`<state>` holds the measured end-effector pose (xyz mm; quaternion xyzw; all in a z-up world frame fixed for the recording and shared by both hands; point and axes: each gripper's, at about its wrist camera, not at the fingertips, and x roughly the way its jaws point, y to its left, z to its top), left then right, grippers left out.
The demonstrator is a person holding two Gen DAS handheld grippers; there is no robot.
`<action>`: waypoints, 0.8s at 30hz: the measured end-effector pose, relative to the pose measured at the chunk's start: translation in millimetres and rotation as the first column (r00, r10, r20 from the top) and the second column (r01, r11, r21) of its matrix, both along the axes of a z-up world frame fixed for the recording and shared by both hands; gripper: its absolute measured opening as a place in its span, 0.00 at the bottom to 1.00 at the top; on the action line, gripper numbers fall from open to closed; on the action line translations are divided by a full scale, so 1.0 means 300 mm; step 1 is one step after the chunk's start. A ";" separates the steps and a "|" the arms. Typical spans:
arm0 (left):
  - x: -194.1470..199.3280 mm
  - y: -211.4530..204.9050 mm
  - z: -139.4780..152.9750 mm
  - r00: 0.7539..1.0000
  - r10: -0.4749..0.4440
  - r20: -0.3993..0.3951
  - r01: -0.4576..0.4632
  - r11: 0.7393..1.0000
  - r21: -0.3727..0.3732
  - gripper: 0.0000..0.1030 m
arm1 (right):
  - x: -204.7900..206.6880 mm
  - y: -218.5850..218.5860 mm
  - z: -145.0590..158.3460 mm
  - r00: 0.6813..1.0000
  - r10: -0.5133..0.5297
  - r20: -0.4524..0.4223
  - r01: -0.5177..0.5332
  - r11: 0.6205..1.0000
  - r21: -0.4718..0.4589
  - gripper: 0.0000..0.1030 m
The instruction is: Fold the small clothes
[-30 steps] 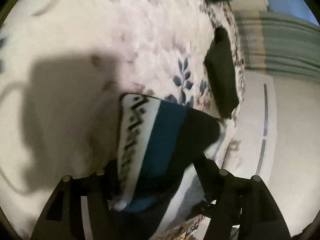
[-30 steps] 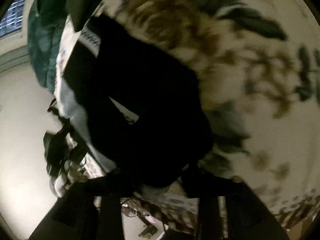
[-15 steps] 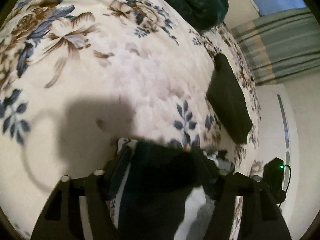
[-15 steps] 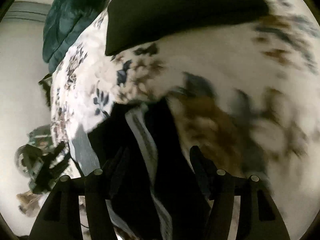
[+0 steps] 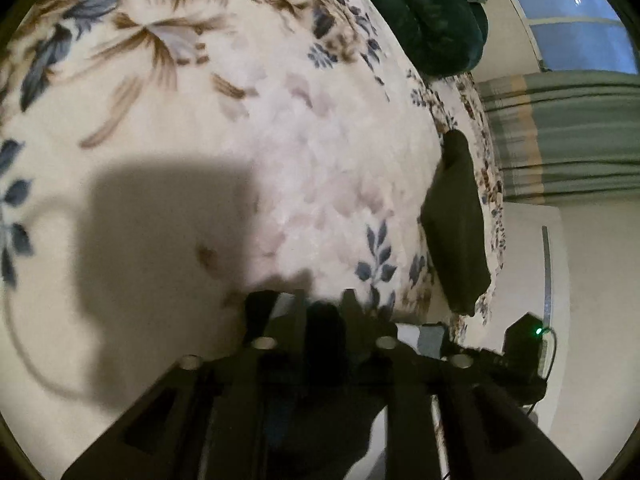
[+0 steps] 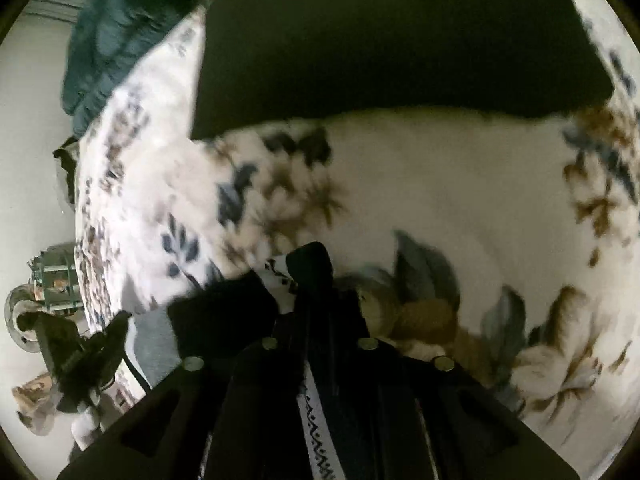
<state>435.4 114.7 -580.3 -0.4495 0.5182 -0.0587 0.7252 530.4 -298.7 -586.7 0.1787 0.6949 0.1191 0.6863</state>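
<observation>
A small knit garment with black, teal and white patterned bands hangs from both grippers over the floral bedspread [image 5: 280, 152]. My left gripper [image 5: 322, 304] is shut on the garment's dark edge [image 5: 324, 336]. My right gripper [image 6: 312, 264] is shut on the same garment [image 6: 224, 312]; its white patterned band [image 6: 316, 436] runs down between the fingers. Most of the garment hangs below both views.
A folded black cloth [image 5: 456, 224] lies near the bed's right edge and fills the top of the right wrist view [image 6: 400, 40]. A dark green blanket [image 5: 424, 12] is bunched at the far end. Curtains [image 5: 560, 136] and floor lie beyond the edge.
Both grippers closed on the garment and lifted it off the bed. It was spread in front of the fingers; now only pinched edges show between them.
</observation>
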 end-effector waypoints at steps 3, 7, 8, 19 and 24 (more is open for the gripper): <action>-0.048 0.022 0.084 0.999 -0.020 0.031 0.018 0.998 0.059 0.59 | -0.076 -0.066 0.042 0.999 -0.033 -0.007 0.034 0.999 0.038 0.42; -0.178 0.028 0.149 1.000 -0.019 0.024 0.016 0.993 0.114 0.61 | -0.271 -0.149 0.053 0.994 -0.031 -0.105 0.037 0.998 0.058 0.55; -0.214 0.023 0.150 1.000 -0.017 0.010 0.016 0.992 0.123 0.61 | -0.324 -0.158 0.035 0.990 -0.018 -0.142 0.026 0.998 0.057 0.55; -0.434 -0.100 0.059 0.992 -0.030 -0.122 0.043 0.993 0.112 0.61 | -0.581 -0.223 0.072 0.986 -0.097 -0.139 0.102 0.994 0.026 0.04; -0.383 -0.100 0.066 0.995 -0.039 -0.089 0.051 0.991 0.127 0.61 | -0.600 -0.228 -0.018 0.974 -0.051 -0.219 0.058 0.998 0.022 0.06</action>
